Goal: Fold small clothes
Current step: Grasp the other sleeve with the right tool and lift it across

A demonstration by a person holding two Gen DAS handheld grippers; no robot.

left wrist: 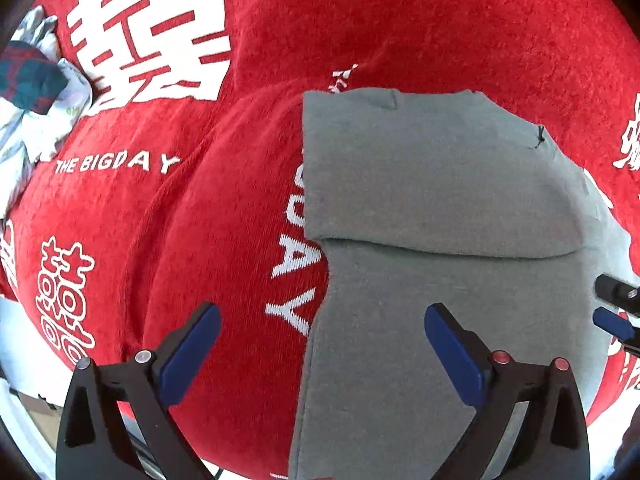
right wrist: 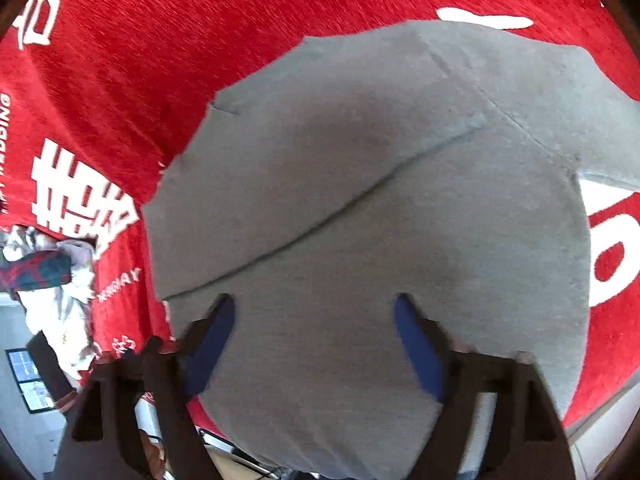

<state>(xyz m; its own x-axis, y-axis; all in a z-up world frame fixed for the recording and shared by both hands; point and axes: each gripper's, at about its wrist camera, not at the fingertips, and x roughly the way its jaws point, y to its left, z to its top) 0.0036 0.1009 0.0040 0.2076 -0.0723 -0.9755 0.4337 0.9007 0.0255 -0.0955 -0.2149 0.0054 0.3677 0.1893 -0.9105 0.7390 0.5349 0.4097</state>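
A grey garment [left wrist: 440, 208] lies partly folded on a red cloth with white lettering [left wrist: 224, 208]; one flap lies over the lower part with a fold edge across it. My left gripper [left wrist: 322, 320] is open above the garment's left edge, one finger over the red cloth, one over the grey fabric. My right gripper [right wrist: 314, 312] is open and empty just above the grey garment [right wrist: 380, 184]. The right gripper's tip shows at the right edge of the left wrist view [left wrist: 616, 308].
A pile of other small clothes, white patterned with a dark plaid piece [left wrist: 32, 92], lies at the cloth's left edge; it also shows in the right wrist view [right wrist: 52, 276]. The table edge and floor show below [right wrist: 36, 384].
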